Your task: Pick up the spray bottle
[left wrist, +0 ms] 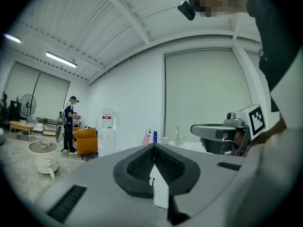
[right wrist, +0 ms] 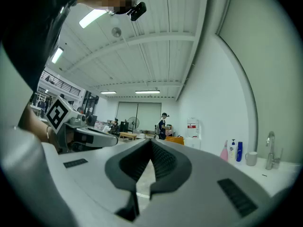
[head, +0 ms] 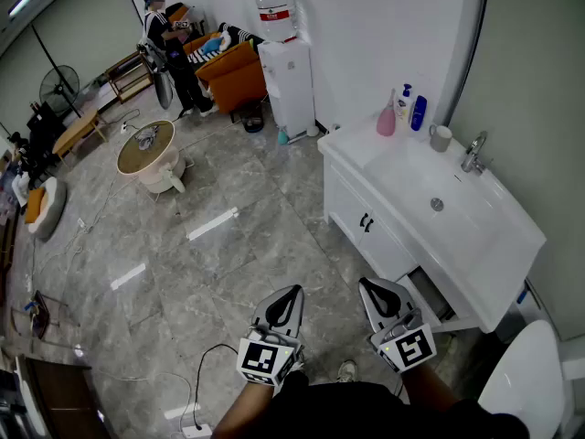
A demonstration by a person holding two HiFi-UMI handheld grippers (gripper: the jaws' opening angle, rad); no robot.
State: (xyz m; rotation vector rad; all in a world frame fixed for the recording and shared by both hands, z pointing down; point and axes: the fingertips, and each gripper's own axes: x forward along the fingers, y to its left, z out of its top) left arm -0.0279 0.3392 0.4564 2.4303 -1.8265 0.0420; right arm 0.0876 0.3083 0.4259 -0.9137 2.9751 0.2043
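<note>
The pink spray bottle (head: 387, 118) stands at the back corner of the white vanity counter (head: 366, 154), next to a white pump bottle (head: 403, 104) and a blue bottle (head: 419, 112). It shows small and far off in the left gripper view (left wrist: 146, 139) and at the right in the right gripper view (right wrist: 224, 151). My left gripper (head: 292, 291) and right gripper (head: 365, 285) hang side by side over the floor, well short of the vanity. Both point level, with jaws shut and nothing between them (left wrist: 152, 146) (right wrist: 151, 141).
A grey cup (head: 441, 137) and a faucet (head: 473, 152) stand by the sink basin (head: 439, 204). A toilet (head: 526, 382) is at the bottom right. A water dispenser (head: 286, 71), an orange sofa (head: 233, 73), a person (head: 174, 53) and a round low table (head: 146, 149) are farther off.
</note>
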